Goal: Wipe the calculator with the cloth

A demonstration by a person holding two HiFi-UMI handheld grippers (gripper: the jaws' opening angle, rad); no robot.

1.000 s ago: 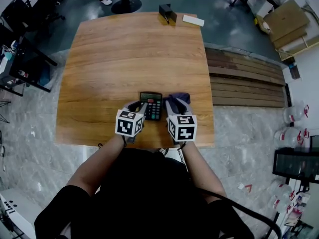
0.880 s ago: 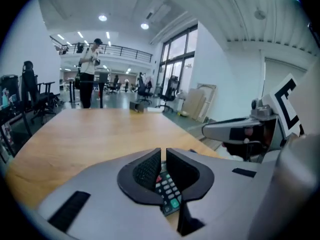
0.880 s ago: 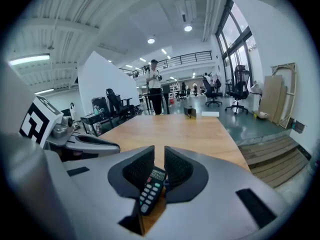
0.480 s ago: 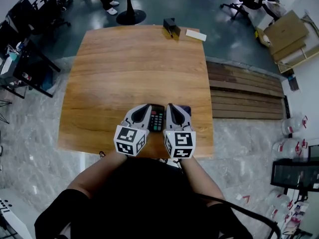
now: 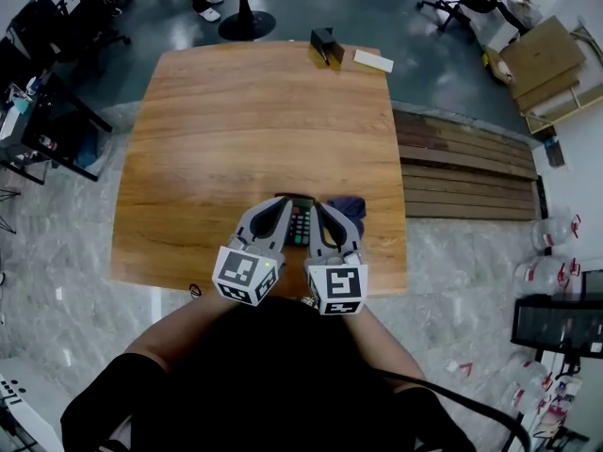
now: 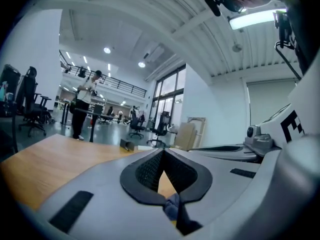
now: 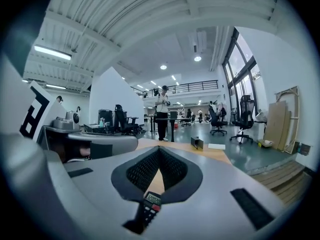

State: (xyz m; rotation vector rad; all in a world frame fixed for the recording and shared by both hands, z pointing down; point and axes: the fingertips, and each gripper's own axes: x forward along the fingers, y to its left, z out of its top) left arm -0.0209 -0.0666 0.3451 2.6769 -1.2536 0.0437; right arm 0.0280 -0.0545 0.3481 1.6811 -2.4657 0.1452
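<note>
Status of the wipe, seen from beside the desk [image 5: 245, 121].

- Calculator [image 5: 300, 222]: lies flat near the desk edge closest to the person, keys up. In the head view only a strip of it shows between the two tools. It shows again in the right gripper view [image 7: 150, 206], seen down through the gap behind the pads, not between them.
- Cloth [image 5: 349, 207]: a bluish crumpled heap on the desk, just to the right of the calculator. From here I cannot tell whether the two touch. A fold of it shows low in the left gripper view [image 6: 172, 206], lying below the tool and not pinched by it.
- Left tool [image 5: 281, 205]: tips pressed together with nothing in them, as its own view confirms [image 6: 163, 154]. It is held up off the desk, pointing about level, just left of the calculator.
- Right tool [image 5: 320, 207]: tips likewise together and empty, also clear in its own view [image 7: 159, 149]. It hangs just right of the calculator, over the gap between calculator and cloth.

Assessment: no wiping is under way at this moment. Neither tool carries the cloth, and nothing touches the calculator. The frames are too coarse to tell whether the keys have been cleaned, so I cannot say whether a pass has been made. If none has, the whole job is left. One tool would have to open and come down on the cloth to pinch it. The cloth would then be drawn across the calculator face, probably with the other tool steadying the body.
</note>
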